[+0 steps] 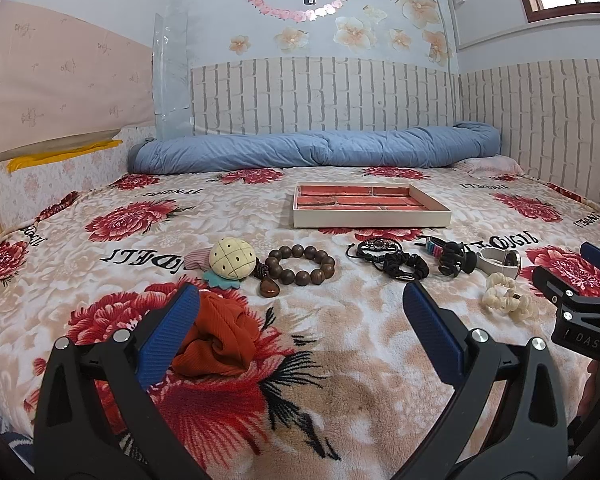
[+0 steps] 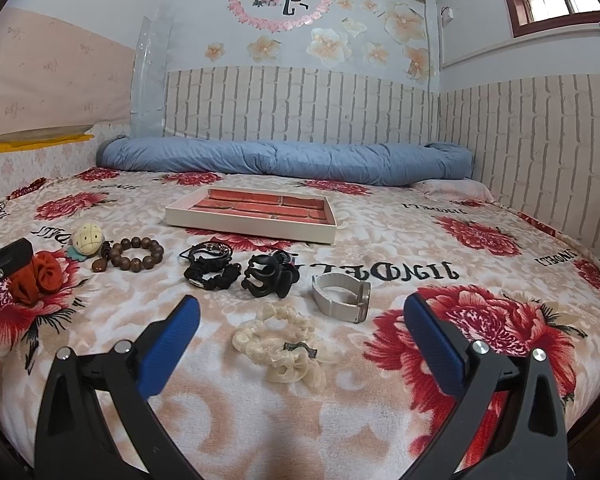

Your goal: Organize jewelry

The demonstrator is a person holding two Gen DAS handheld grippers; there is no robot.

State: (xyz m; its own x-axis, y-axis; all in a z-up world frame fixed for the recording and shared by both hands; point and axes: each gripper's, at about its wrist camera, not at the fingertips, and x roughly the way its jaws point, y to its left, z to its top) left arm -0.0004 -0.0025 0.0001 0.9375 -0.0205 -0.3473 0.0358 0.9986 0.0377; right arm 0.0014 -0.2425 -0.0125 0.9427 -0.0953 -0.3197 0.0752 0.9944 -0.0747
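On the flowered blanket (image 2: 380,208) lies a row of small pieces, with one shallow tray (image 2: 256,226) of red-lined compartments beyond them, still bare. The left gripper (image 1: 300,320) hangs with its jaws wide apart and holding nothing, an orange scrunchie (image 1: 220,340) just beside its left finger. The right gripper (image 2: 300,320) is likewise spread and bare above a cream scrunchie (image 2: 280,348).

By my count: two scrunchies, one wooden bead bracelet (image 1: 304,266) with a brown pendant, one cream ball ornament (image 1: 230,258), one black claw clip (image 2: 264,276), one pale watch band (image 2: 344,292), and a black tangle of cords and bands (image 2: 210,266) whose number I cannot tell.

The scrunchies look soft and light, so a pinch anywhere on the folds should do. The beads seem hard and smooth and may roll; taking one side of the ring across the cord looks safest. The clip is stiff; grip its spine.
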